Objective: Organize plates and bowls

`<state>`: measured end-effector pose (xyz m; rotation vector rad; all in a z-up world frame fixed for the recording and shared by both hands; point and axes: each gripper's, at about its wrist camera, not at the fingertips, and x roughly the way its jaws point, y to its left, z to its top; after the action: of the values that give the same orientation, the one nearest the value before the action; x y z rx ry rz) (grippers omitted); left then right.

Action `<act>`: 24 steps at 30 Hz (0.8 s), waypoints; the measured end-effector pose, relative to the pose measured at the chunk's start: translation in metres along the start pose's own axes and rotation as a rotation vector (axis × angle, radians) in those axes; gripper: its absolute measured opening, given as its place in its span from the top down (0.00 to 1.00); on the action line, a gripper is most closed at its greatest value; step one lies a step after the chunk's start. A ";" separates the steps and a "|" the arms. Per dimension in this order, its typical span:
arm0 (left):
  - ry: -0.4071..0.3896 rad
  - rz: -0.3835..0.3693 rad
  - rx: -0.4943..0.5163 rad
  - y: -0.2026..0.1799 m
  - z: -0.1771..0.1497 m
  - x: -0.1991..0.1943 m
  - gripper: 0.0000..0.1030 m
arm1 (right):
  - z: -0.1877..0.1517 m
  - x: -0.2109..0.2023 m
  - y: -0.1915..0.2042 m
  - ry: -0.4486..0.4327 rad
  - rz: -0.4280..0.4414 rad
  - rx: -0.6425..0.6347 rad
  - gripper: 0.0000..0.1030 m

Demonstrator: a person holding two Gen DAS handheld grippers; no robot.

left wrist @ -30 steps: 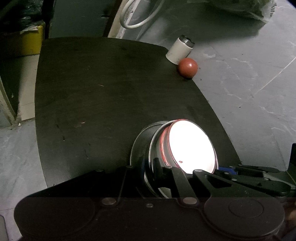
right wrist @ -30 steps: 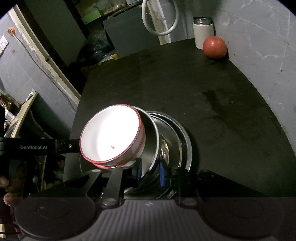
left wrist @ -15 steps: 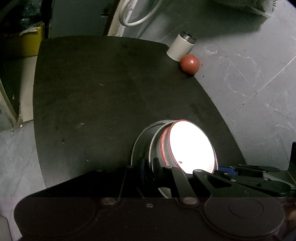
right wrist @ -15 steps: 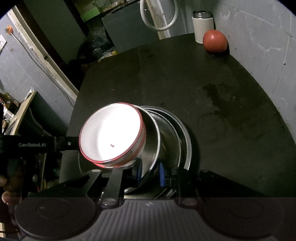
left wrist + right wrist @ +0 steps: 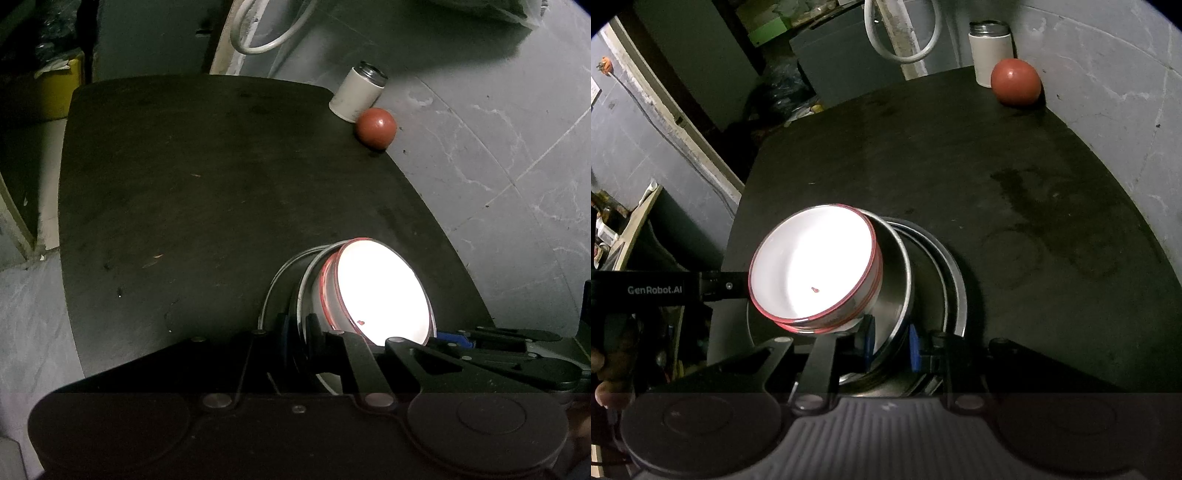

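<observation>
- Left gripper (image 5: 297, 334) pinches the steel bowl (image 5: 897, 295) rim; right gripper (image 5: 891, 345) pinches the opposite rim.
- White bowls (image 5: 812, 266) nest inside, above steel plates (image 5: 955, 291) on the table (image 5: 997, 184).
- Keep both grips level, or the 2 white bowls may slide.

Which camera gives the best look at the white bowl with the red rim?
The right wrist view: the white bowl shows its whole rim and inside there. The left wrist view shows it glaring, with its lower edge hidden by gripper parts.
</observation>
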<state>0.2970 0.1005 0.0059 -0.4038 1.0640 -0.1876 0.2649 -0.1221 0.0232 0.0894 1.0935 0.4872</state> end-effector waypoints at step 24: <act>-0.004 0.032 0.015 -0.004 -0.001 0.000 0.85 | -0.005 -0.005 -0.003 -0.041 -0.028 0.021 0.78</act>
<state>0.2964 0.0968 0.0065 -0.3733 1.0637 -0.1655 0.2598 -0.1277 0.0243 0.1020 1.0585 0.4464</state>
